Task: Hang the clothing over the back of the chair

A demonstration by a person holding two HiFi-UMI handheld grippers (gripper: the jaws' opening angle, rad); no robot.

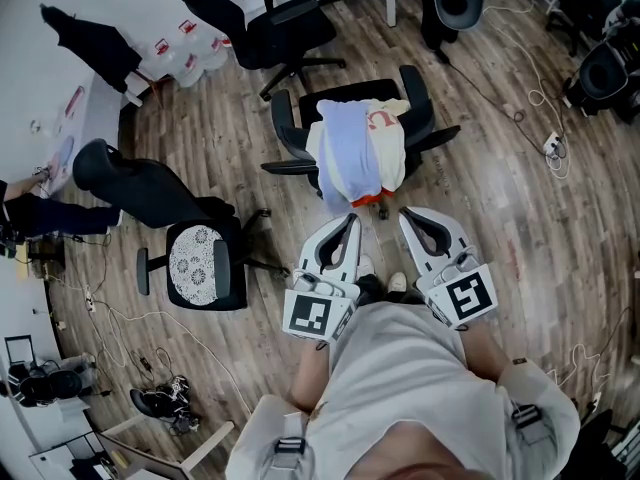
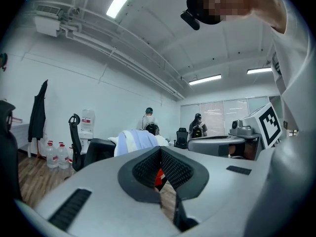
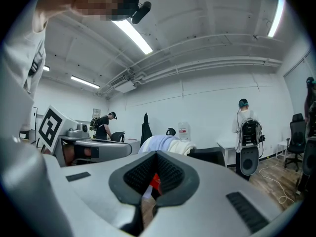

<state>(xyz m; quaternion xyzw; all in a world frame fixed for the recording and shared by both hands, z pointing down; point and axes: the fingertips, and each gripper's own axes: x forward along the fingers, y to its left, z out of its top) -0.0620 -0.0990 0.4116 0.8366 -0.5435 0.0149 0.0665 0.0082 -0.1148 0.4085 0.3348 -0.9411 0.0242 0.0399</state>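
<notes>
While the left gripper (image 1: 349, 220) and right gripper (image 1: 408, 214) stand clenched and empty, the clothing (image 1: 355, 153) lies draped over the black office chair (image 1: 424, 106) back. Judged soft, light and limp; best pinched at a top-edge fold.

Left gripper (image 1: 351, 220) and right gripper (image 1: 406, 214): smooth matt grey plastic, ribbed black pads (image 2: 145, 169); just ahead, soft matt cloth clothing (image 1: 350, 148) over a matt black chair (image 1: 335, 100); beneath, wood-plank floor (image 1: 500, 198), faintly glossy.
</notes>
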